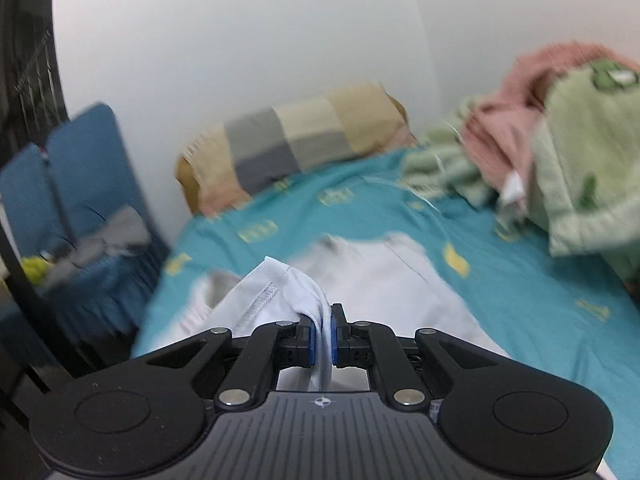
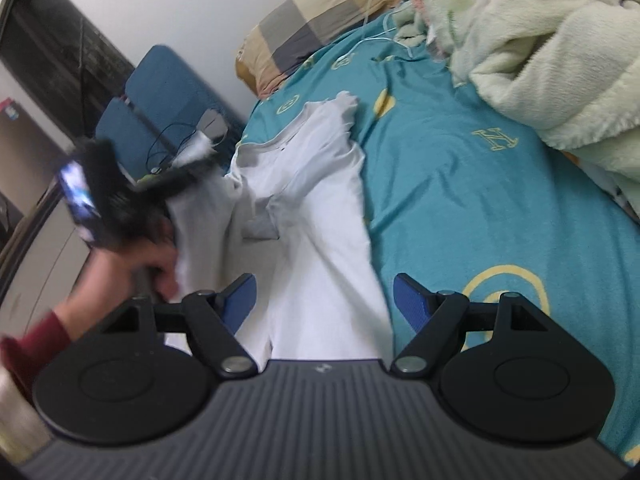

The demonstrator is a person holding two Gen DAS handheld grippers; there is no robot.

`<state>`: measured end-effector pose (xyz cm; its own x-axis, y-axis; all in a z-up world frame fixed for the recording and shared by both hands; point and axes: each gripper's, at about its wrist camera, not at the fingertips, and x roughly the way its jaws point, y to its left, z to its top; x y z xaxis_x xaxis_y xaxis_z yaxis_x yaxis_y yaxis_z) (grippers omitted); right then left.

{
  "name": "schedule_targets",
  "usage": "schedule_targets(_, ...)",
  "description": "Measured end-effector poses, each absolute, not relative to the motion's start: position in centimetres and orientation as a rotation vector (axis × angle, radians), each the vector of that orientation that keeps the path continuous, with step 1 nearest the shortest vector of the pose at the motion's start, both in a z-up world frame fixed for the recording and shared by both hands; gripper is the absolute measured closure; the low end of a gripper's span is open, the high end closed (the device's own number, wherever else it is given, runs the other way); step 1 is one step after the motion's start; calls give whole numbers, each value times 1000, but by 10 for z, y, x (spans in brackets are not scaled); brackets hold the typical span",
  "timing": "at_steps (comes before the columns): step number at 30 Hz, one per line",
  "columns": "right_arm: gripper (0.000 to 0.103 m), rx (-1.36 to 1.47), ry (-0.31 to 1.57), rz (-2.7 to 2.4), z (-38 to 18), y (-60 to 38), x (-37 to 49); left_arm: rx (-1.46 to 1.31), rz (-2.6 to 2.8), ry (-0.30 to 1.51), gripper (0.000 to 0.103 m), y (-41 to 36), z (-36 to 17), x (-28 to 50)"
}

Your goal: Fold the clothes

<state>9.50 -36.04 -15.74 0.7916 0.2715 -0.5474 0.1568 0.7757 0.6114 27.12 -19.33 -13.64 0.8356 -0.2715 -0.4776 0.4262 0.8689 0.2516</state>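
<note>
White cotton garment (image 2: 320,208) lay rumpled on the teal printed bedsheet (image 2: 460,184), on the sheet's near-left part, well apart from the pale green fleece blanket (image 2: 540,60) heaped at the sheet's far-right side. Checked beige-and-grey pillow (image 2: 320,12) sat at the sheet's far end.

Left gripper (image 1: 324,336) had its blue pads pinched on a bunched hem of the garment, stitched seam visible just beside the left pad, fabric bulging out past the tips. In the right wrist view that gripper was a dark blur at the sheet's left edge, with the person's hand (image 2: 156,264) on its handle and a dark red sleeve (image 2: 36,344) behind it.

Right gripper (image 2: 324,300) had its jaws spread wide, nothing between them, hovering over the garment's near end.

Judgement: step in hand looked like carrying the pinched edge across to make the first fold.

- Keep the pinch firm; the bunch was thick and could slip.
- Pull low and flat over the sheet so the loose part doesn't drag into more wrinkles.
- Right gripper should pin or pinch the near end first, otherwise the whole garment slides.
- Whether that edge was hem or sleeve: couldn't tell.
</note>
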Motion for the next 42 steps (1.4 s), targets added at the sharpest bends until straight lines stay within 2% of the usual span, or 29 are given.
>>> schedule_targets(2,26,696,663,64,-158,-363,95,322,-377,482,92,-195,-152,270)
schedule_targets(4,26,695,656,63,-159,-364,95,281,-390,509,84,-192,-161,267)
schedule_targets(5,26,693,653,64,-160,-364,95,272,-391,519,76,-188,-162,264)
schedule_targets(6,26,690,656,64,-161,-364,96,269,-390,529,61,-182,-162,258)
schedule_targets(8,26,684,656,68,-161,-363,97,253,-387,542,50,-170,-156,244)
schedule_targets(11,26,670,637,77,-158,-361,97,214,-390,590,47,-143,-134,215)
schedule_targets(15,26,638,592,94,-150,-357,92,144,-374,612,37,-99,-89,153)
schedule_targets(20,26,561,529,144,-136,-345,84,62,-367,577,36,-59,-42,74)
schedule_targets(25,26,431,486,226,-122,-319,74,-72,-333,544,36,-20,-27,38)
schedule_targets(30,27,306,467,296,-105,-290,68,-49,-347,525,36,-1,-17,36)
schedule_targets(34,28,313,453,354,-91,-271,81,-46,-382,510,36,18,-13,38)
schedule_targets(42,28,197,484,399,-99,-209,180,-175,-405,509,36,68,-26,57)
